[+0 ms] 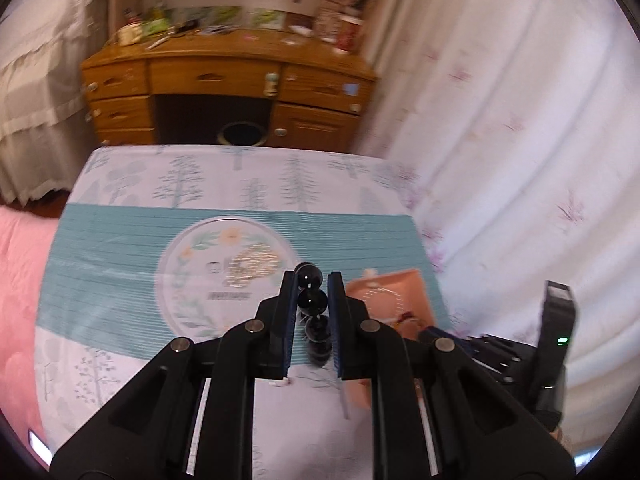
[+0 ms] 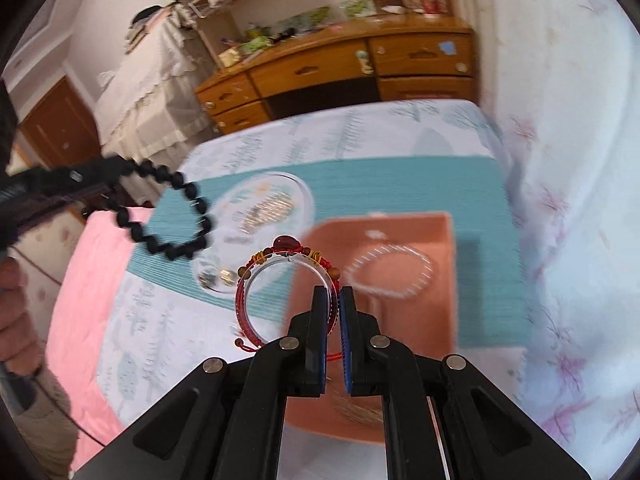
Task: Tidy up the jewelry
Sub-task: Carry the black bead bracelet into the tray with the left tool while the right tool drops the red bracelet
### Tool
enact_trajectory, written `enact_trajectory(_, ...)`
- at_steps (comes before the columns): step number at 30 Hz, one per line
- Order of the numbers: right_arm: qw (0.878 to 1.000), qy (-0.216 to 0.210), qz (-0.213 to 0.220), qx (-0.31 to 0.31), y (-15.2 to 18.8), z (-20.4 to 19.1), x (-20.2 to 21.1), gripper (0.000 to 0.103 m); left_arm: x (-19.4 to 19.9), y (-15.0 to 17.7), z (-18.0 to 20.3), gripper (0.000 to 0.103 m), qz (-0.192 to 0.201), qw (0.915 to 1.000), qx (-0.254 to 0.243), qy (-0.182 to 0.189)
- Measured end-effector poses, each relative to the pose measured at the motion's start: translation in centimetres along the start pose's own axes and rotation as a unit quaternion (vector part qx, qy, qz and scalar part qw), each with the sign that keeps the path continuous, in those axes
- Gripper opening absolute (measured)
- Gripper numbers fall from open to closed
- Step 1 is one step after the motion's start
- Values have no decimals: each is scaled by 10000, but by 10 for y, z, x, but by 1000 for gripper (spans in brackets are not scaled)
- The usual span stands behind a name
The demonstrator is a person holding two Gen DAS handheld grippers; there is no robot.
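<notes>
My left gripper [image 1: 313,280] is shut on a black bead bracelet [image 1: 312,312], held above the table; its loop hangs free in the right wrist view [image 2: 176,216]. My right gripper [image 2: 334,292] is shut on a red cord bracelet [image 2: 280,280] with brown beads and a clear ring, also lifted off the table. Below lie a round clear dish [image 2: 304,196] holding gold jewelry [image 2: 268,210] and an orange box [image 2: 400,236] with a white bead bracelet [image 2: 390,274] in it. In the left wrist view the dish [image 1: 180,280] is ahead and the box [image 1: 408,280] to the right.
A teal ribbed mat [image 2: 440,184] covers a tablecloth with a tree print [image 1: 200,184]. A wooden desk with drawers [image 1: 224,76] stands beyond the table. A white curtain [image 1: 520,120] hangs on the right, a pink blanket [image 2: 92,272] lies on the left. A person's hand [image 2: 16,312] shows at far left.
</notes>
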State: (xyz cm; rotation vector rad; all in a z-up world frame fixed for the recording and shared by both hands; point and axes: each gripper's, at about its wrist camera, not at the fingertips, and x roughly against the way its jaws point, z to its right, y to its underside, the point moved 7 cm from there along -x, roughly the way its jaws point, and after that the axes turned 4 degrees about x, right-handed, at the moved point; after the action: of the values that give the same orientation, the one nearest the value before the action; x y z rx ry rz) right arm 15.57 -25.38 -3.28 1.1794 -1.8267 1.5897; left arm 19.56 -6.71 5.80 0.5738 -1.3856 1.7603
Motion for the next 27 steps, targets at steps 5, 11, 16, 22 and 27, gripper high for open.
enact_trajectory(5,9995,195,-73,-217,32,27,-3,6,-17,14,42,12,-234,9991,-284,190)
enact_trajectory(11,9964,157,91,-832,50,58,-12,6,-42,32,76,12,-504,9969,-468,380)
enact_trajectory(16,9932,296,283,-1091,48,73,-20,6,-62,47,88,12,-665,9952,-634,333)
enact_trajectory(22,9926,476,430,-1033,37,74,-28,6,-91,61,88,12,-823,9940,-664,284)
enact_trajectory(27,9925,587,425,-988,26,74,-41,6,-110,70,80,12,-952,9931,-634,253)
